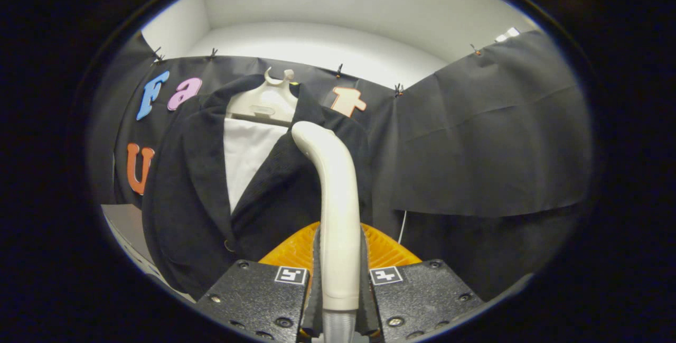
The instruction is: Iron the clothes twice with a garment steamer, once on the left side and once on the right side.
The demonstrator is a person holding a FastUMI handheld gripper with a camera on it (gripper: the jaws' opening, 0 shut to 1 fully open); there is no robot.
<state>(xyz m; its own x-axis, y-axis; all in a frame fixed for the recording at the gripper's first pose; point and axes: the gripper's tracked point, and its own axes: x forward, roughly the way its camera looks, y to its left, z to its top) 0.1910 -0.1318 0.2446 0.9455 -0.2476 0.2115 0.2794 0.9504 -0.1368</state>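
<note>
My gripper (338,279) clamps the steamer (338,200) — its head seemingly touches the jacket (185,189) at centre frame — which pass, unclear.

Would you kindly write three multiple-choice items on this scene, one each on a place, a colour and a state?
1. Where is the head of the garment steamer?
A. against the jacket's chest, beside the lapel
B. on the hanger's hook
C. hanging beside the jacket, clear of it

2. What colour is the jacket?
A. white
B. black
C. orange

3. What are the fingers of the gripper doing?
A. spread wide with nothing between them
B. closed on the steamer's handle
C. pinching a sleeve

Answers: 1 A, the head lies on the dark cloth below the white hanger. 2 B, its cloth is black over a white shirt. 3 B, both fingers press the handle.
</note>
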